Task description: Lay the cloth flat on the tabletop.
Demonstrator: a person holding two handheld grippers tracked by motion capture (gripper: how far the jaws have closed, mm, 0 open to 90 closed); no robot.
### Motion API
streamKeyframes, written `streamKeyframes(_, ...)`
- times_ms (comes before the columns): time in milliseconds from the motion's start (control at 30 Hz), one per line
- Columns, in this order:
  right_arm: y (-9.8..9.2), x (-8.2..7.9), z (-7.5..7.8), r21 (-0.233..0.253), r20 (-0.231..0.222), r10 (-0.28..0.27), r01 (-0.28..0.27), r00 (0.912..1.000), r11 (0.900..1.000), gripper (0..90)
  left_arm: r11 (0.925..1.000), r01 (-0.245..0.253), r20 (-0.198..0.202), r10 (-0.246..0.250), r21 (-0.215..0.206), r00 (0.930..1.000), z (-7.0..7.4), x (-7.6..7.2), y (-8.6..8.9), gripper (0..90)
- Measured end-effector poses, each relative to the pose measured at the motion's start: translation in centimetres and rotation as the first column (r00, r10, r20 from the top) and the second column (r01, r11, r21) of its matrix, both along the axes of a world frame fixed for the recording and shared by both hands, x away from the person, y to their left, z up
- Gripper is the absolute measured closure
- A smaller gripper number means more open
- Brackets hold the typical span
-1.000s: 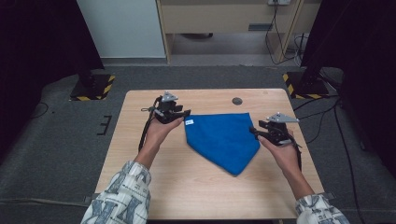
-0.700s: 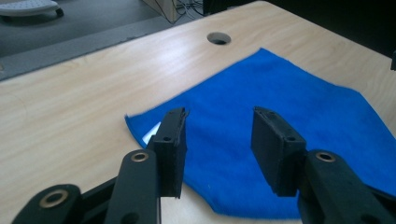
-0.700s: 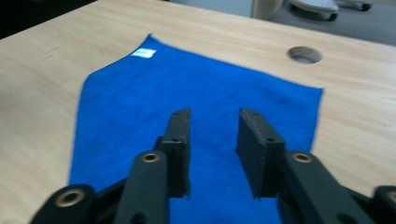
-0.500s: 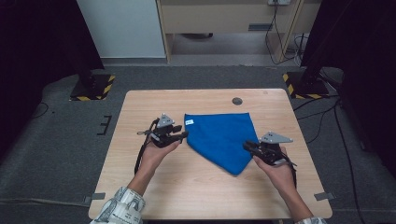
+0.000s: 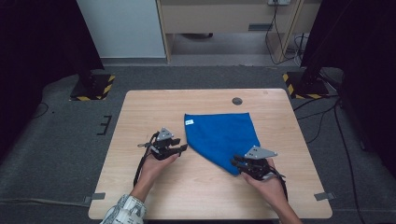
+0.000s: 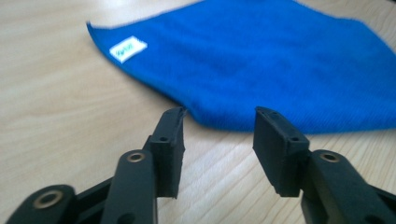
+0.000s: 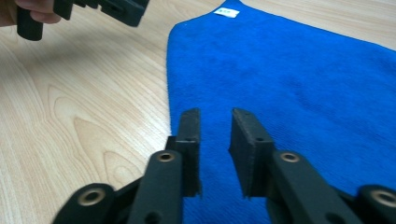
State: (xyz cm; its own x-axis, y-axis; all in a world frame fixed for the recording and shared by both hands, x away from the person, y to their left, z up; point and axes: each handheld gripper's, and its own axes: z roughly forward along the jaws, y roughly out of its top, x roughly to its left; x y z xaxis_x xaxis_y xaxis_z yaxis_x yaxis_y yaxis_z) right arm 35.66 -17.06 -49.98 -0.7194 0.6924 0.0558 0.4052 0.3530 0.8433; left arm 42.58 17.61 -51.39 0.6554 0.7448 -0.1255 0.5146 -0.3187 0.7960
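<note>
Both claws have drawn back toward the person's edge of the surface (image 5: 140, 116). Left claw (image 5: 180, 149) stands open, empty, just beside the blue cloth's (image 5: 222, 135) left edge with bare wood around it. Right claw (image 5: 238, 162) is narrowly parted, empty, over the cloth's near pointed corner. Cloth lies flat, mid-surface, white label (image 5: 189, 122) at its far-left corner.

The left gripper (image 5: 180, 148) sits at the near left, its jaws wide apart and pointing right. The right gripper (image 5: 236, 161) sits nearer, at the near right, its jaws narrowly apart and pointing left. Both forearms come in from the near edge.
</note>
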Motion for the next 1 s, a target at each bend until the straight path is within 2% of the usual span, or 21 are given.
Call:
streamKeyframes(67, 0.5, -0.1, -0.2, -0.024, -0.001, 0.013, -0.013, 0.9999, 1.000, 63.5, 0.9999, 0.007, -0.015, -0.007, -0.007, 0.9999, -0.3, 0.1, -0.2, 49.2)
streamKeyframes(133, 0.8, -0.2, -0.3, -0.035, 0.000, 0.019, -0.019, 0.9998, 0.999, 60.2, 0.9998, 0.019, -0.013, -0.019, 0.001, 0.9997, -0.5, 0.2, -0.5, 48.1)
streamKeyframes(167, 1.0, -0.3, -0.4, -0.043, -0.001, 0.031, -0.031, 0.9995, 0.999, 57.2, 0.9998, 0.017, -0.021, -0.017, 0.004, 0.9996, -0.6, 0.4, -0.7, 45.0)
streamKeyframes(300, 1.4, -0.3, -0.6, -0.059, -0.007, 0.037, -0.037, 0.9993, 0.998, 54.7, 0.9998, 0.010, -0.057, -0.011, -0.017, 0.9983, -1.2, 1.0, -0.9, 44.4)
streamKeyframes(333, 1.5, -0.3, -0.8, -0.069, -0.008, 0.037, -0.038, 0.9993, 0.997, 53.7, 0.9996, 0.011, -0.058, -0.013, -0.026, 0.9983, -1.3, 1.0, -1.1, 44.0)
streamKeyframes(400, 1.6, -0.3, -1.0, -0.076, -0.010, 0.043, -0.044, 0.9990, 0.996, 53.2, 0.9995, 0.025, -0.058, -0.026, -0.018, 0.9980, -1.3, 1.1, -1.4, 43.1)
streamKeyframes(533, 2.0, -0.3, -1.6, -0.108, -0.029, 0.055, -0.058, 0.9981, 0.992, 51.3, 0.9996, 0.011, -0.060, -0.013, -0.027, 0.9981, -1.6, 1.5, -1.7, 41.5)
streamKeyframes(633, 2.3, -0.3, -1.8, -0.120, -0.027, 0.062, -0.065, 0.9977, 0.991, 51.1, 0.9998, 0.009, -0.064, -0.010, -0.015, 0.9979, -1.7, 1.8, -1.9, 41.0)
streamKeyframes(767, 2.7, -0.3, -2.2, -0.153, -0.026, 0.067, -0.070, 0.9974, 0.986, 56.5, 0.9997, 0.023, -0.073, -0.022, 0.004, 0.9971, -2.0, 2.0, -2.3, 41.7)
streamKeyframes(867, 2.8, -0.1, -2.6, -0.165, -0.039, 0.065, -0.070, 0.9971, 0.984, 58.8, 0.9997, 0.024, -0.076, -0.024, -0.006, 0.9968, -2.1, 2.1, -2.4, 44.5)
streamKeyframes(1000, 2.9, -0.1, -2.7, -0.173, -0.037, 0.057, -0.063, 0.9977, 0.983, 63.5, 0.9993, 0.036, -0.071, -0.035, 0.011, 0.9968, -2.0, 2.1, -2.6, 50.4)
